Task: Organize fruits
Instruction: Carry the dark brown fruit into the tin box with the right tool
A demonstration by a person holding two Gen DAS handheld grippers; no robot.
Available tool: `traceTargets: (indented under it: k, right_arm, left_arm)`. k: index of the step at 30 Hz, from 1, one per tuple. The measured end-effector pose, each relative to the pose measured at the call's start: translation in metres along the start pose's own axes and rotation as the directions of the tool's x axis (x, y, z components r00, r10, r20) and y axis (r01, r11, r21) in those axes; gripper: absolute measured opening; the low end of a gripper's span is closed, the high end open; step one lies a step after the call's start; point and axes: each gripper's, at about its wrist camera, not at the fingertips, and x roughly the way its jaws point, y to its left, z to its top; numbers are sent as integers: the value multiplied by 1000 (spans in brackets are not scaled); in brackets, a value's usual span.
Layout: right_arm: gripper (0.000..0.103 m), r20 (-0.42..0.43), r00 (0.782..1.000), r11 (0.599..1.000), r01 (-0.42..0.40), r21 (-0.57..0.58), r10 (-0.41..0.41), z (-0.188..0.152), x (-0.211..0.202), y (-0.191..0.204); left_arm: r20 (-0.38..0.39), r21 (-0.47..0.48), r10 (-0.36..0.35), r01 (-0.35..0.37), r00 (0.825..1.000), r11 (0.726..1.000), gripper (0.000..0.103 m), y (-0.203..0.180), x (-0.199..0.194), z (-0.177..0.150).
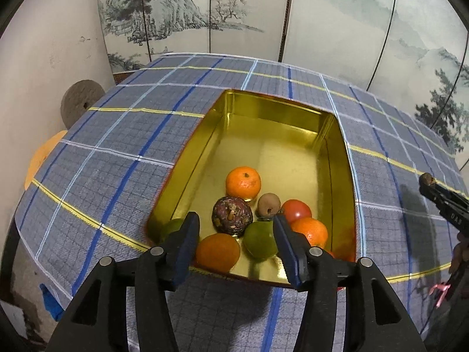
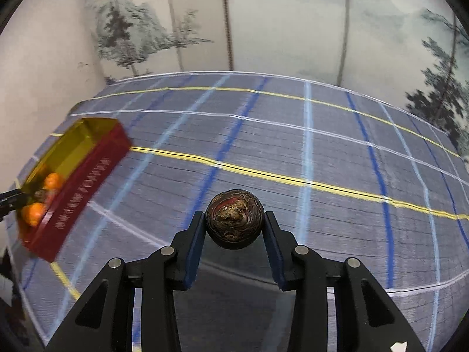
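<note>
A gold-lined tin box (image 1: 340,158) with red outer walls sits on the checked tablecloth. It holds several fruits: oranges (image 1: 243,182), a green fruit (image 1: 260,239), a red tomato (image 1: 296,209), a small brown fruit (image 1: 268,204) and a dark mottled passion fruit (image 1: 232,216). My left gripper (image 1: 236,245) is open and empty over the box's near end. My right gripper (image 2: 234,228) is shut on a second dark mottled passion fruit (image 2: 234,218) above the cloth, right of the box (image 2: 79,182). It also shows at the right edge of the left wrist view (image 1: 426,180).
The blue, white and yellow checked cloth (image 2: 322,146) covers the whole table. A painted folding screen (image 1: 337,23) stands behind it. A round grey disc (image 1: 80,102) and an orange object (image 1: 41,155) lie beyond the table's left edge.
</note>
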Motion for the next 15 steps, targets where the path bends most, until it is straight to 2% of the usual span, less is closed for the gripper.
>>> traceTargets:
  k: [6,15]
  right_arm:
    - [37,21,994,991,-109,-78,111,12,-11,56]
    - [37,-9,960,936,-275,-219,280,29,-11,157]
  left_arm:
    - [28,-24,32,-31,999,999,59,13,-14,-2]
    - [32,-67,83,-81,996,995,61,40,-24,-11]
